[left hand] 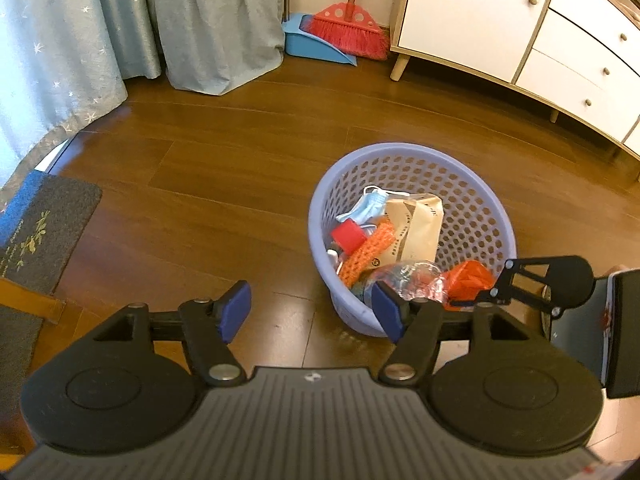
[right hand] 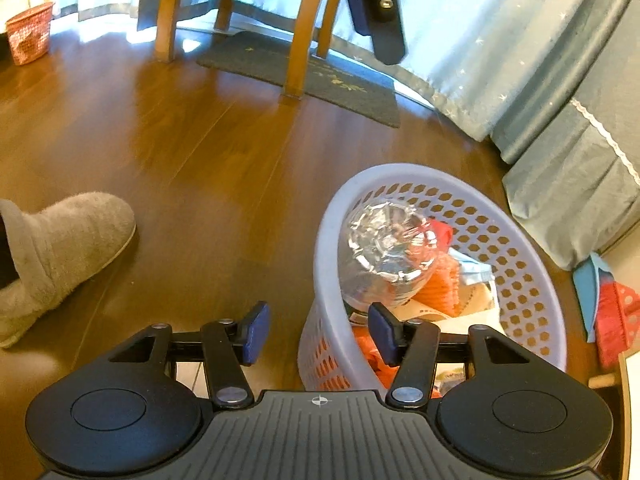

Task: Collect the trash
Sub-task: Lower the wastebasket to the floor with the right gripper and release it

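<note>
Tan packet [left hand: 414, 230] in basket [left hand: 480, 184]: print illegible; both grippers' fingers spread, empty.

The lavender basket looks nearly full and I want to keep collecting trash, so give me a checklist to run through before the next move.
1. Left gripper free to grasp: ok, jaws open, nothing held.
2. Right gripper free to grasp: ok, jaws open, nothing held.
3. Lavender basket upright on the floor: ok.
4. Room left in the basket: ok, but the crushed clear bottle sits high, near the rim.
5. Trash remaining on the floor: cannot tell; none shows in either view, only a mat, a slipper, a broom.
</note>
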`<move>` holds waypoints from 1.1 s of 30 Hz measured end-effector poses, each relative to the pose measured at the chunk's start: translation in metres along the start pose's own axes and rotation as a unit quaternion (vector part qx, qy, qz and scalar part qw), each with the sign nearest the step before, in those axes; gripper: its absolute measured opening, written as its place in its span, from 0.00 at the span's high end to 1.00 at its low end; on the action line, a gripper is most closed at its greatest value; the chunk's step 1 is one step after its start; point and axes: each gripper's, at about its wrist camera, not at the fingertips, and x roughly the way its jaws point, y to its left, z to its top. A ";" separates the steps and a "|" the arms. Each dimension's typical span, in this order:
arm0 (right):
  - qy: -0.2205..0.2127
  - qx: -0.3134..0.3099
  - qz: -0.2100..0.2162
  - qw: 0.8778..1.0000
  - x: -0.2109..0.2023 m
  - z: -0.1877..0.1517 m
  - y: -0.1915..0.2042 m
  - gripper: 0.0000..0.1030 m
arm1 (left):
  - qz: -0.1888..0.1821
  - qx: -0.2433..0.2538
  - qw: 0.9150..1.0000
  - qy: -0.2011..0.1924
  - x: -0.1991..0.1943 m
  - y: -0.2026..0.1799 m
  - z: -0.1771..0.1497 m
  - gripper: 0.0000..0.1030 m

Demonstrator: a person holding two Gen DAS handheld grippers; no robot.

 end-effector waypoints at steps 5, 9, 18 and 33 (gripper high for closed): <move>0.015 0.043 -0.022 0.999 -0.028 0.012 -0.010 0.50 | 0.007 -0.028 0.999 -0.014 -0.025 -0.003 0.005 0.30; 0.022 0.102 -0.046 0.993 -0.054 0.022 -0.025 0.50 | 0.031 -0.034 0.999 -0.028 -0.047 -0.012 0.009 0.21; 0.038 0.240 -0.075 0.967 -0.108 0.045 -0.052 0.50 | 0.065 -0.081 0.994 -0.044 -0.082 -0.032 -0.006 0.07; 0.062 0.361 -0.094 0.926 -0.185 0.051 -0.050 0.50 | 0.074 -0.139 0.986 -0.061 -0.102 -0.084 -0.058 0.01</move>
